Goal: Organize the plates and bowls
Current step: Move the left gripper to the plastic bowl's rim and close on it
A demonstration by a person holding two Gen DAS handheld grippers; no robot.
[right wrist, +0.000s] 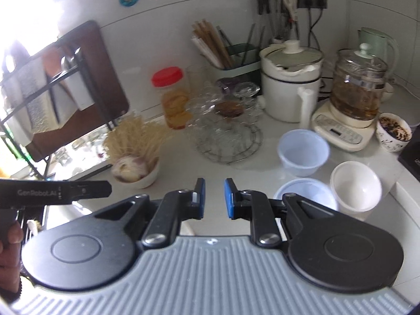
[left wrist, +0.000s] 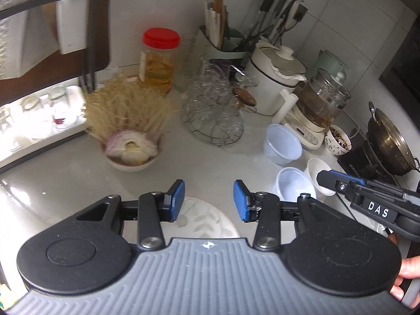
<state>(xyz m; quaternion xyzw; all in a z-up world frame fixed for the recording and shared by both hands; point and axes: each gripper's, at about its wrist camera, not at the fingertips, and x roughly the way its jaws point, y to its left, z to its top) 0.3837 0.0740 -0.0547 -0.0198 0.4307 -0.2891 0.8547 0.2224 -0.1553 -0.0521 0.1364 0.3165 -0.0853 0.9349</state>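
Hovering empty, left gripper (left wrist: 208, 200) apart, right gripper (right wrist: 214, 199) narrowly apart | leaf-patterned plate (left wrist: 204, 221), two blue bowls (right wrist: 303, 152), white bowl (right wrist: 355, 186) unstacked | sorting apparently barely begun

On the worktop (right wrist: 215, 173), a red-lidded jar (right wrist: 173, 97) stands at ten o'clock of the wire glass rack (right wrist: 228, 136); white pot (right wrist: 288, 89) at two, glass kettle (right wrist: 357, 89) farther right.

Left claw (left wrist: 209, 200) agape, empty; right claw (right wrist: 214, 198) narrower, empty.
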